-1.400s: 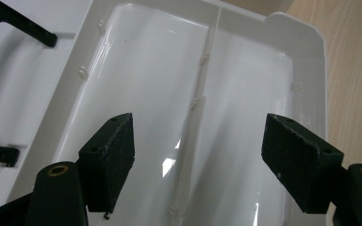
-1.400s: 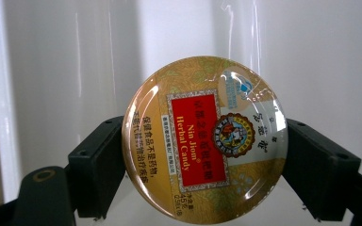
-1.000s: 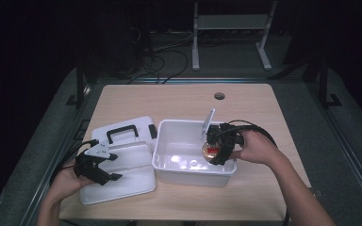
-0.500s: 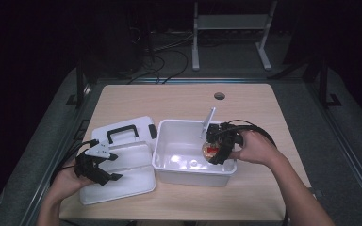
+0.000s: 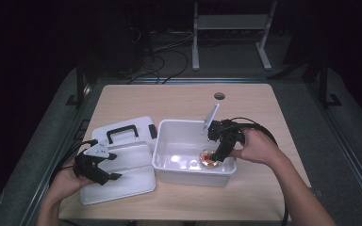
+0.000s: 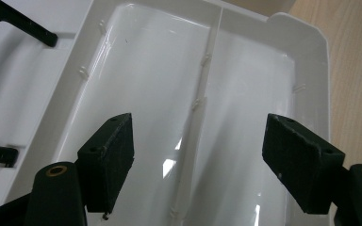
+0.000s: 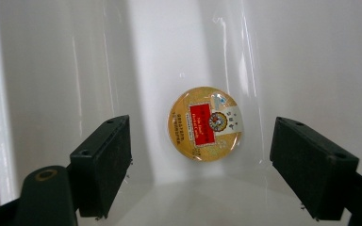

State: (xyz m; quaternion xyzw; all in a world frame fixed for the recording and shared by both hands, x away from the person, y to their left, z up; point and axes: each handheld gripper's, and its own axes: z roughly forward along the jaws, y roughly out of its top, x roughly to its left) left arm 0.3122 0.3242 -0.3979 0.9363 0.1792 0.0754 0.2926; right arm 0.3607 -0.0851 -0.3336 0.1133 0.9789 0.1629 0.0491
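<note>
— Inside the white bin point(image 5: 169, 141), at its corner nearest the person's right hand, what lies there?

— One round gold tin point(image 7: 205, 123) with a red label, resting on the bin floor against the wall. The right gripper point(image 7: 200, 165) hangs over it, released, jaws spread wide on either side and touching nothing.

— And the left gripper point(image 6: 198, 155)?

— Released too, empty, held over the white lid point(image 5: 122, 160) lying just beside the bin on the counter point(image 5: 179, 101).

— What might go wrong?

— My guess: the tin sits tight in the corner, so a jaw coming down could strike the bin wall, or nudge the tin flat along the slick floor instead of catching it. Its smooth, low rim could also slip from a shallow pinch.

— The count?

— One bin, one lid with one black handle point(image 5: 121, 133), one tin, two grippers.
</note>
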